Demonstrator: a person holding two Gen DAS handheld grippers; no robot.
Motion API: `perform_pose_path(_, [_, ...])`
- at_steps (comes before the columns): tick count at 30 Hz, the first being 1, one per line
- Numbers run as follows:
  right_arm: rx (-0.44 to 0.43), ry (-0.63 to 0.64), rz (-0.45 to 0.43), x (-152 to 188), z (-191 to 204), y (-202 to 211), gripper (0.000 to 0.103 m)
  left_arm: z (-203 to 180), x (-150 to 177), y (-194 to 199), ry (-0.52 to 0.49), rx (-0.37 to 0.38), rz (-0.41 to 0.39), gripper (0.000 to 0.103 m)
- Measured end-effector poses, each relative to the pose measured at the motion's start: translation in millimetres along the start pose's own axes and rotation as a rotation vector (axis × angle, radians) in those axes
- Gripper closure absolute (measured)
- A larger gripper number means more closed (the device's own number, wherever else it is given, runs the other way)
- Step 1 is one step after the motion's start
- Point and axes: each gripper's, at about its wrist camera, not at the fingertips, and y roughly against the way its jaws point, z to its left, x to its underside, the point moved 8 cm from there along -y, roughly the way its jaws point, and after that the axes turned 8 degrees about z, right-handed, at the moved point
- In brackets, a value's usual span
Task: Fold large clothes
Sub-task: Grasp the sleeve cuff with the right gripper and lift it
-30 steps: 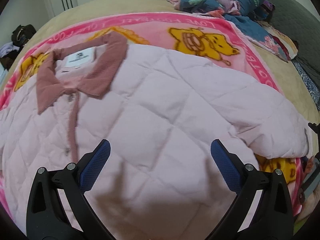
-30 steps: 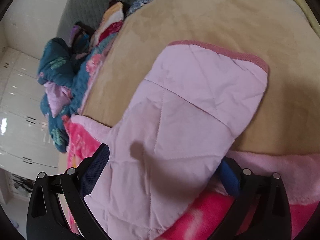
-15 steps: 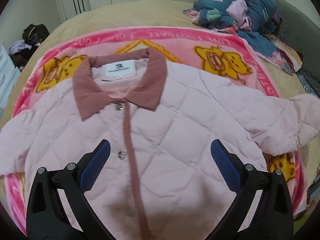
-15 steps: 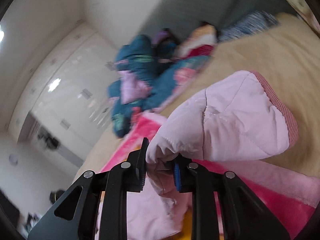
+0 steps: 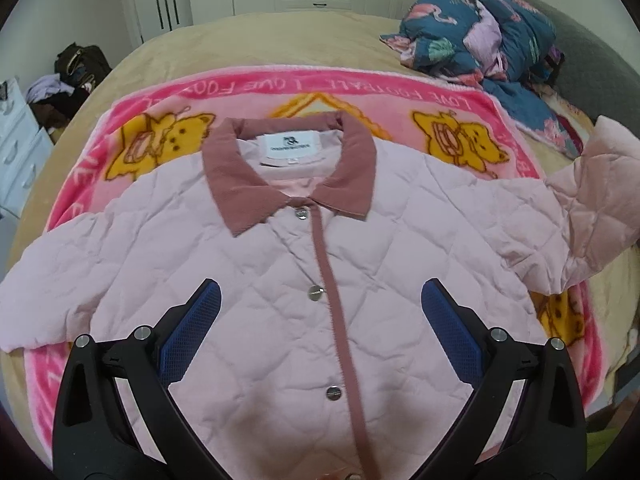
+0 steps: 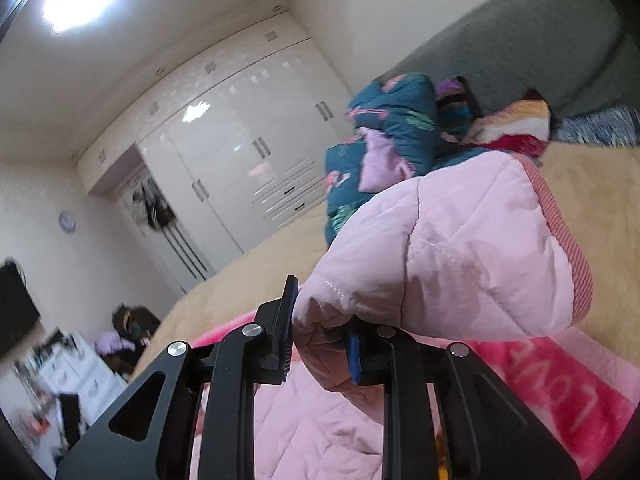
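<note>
Right gripper (image 6: 320, 344) pinches jacket sleeve (image 6: 460, 264) (left gripper (image 5: 320, 328) gapes empty).

Jacket (image 5: 328, 264): pale pink, diamond-quilted, with a dusty-rose collar (image 5: 288, 172), a rose placket down the middle and silver snaps, closed. It lies front up, spread flat across the pink blanket (image 5: 280, 88), collar toward the blanket's far edge, a white label showing inside the neck. One sleeve (image 5: 48, 284) lies flat out to the blanket's left edge. The other sleeve (image 6: 452, 256) is raised off the blanket near the right edge, bunched and pinched below its rose ribbed cuff (image 6: 560, 232).
</note>
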Motion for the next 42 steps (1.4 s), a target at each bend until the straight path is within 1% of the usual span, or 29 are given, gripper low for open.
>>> perform_pose_path(3, [-0.012,0.044,0.020,3,31,-7,0.083,14,-2,9,0.034,0.019,-0.012,0.009])
perform_pose_path(4, [-0.014,0.053,0.021,3,34,-9,0.083,21,-2,13,0.047,0.031,-0.016,0.009])
perform_pose_path(6, [-0.020,0.086,0.020,2,55,-12,0.083,31,-2,19,0.068,0.051,-0.026,0.009])
perform_pose_path(9, [-0.018,0.113,0.023,0,71,-15,0.083,49,-4,30,0.104,0.086,-0.038,0.009])
perform_pose_path(13, [-0.020,0.134,0.033,2,90,-17,0.083,67,-9,44,0.127,0.084,-0.068,0.009])
perform_pose_path(16, [-0.025,0.165,0.048,8,107,-20,0.083,79,-11,54,0.146,0.098,-0.093,0.009])
perform_pose_path(19, [-0.032,0.199,0.063,14,123,-24,0.083,87,-11,58,0.163,0.152,-0.102,0.009])
perform_pose_path(23, [-0.037,0.249,0.082,26,145,-28,0.083,94,-10,58,0.154,0.138,-0.100,0.009])
perform_pose_path(27, [-0.041,0.304,0.108,40,163,-36,0.083,103,-7,57,0.164,0.153,-0.107,0.009])
perform_pose_path(30, [-0.048,0.373,0.137,60,182,-45,0.083,112,-2,53,0.178,0.165,-0.102,0.009])
perform_pose_path(36, [-0.095,0.451,0.208,109,206,-64,0.083,133,18,39,0.219,0.154,-0.094,0.009])
perform_pose_path(39, [-0.115,0.481,0.270,145,214,-78,0.083,141,32,29,0.237,0.154,-0.085,0.009])
perform_pose_path(42, [-0.130,0.473,0.344,178,215,-93,0.083,148,46,15,0.268,0.174,-0.075,0.009])
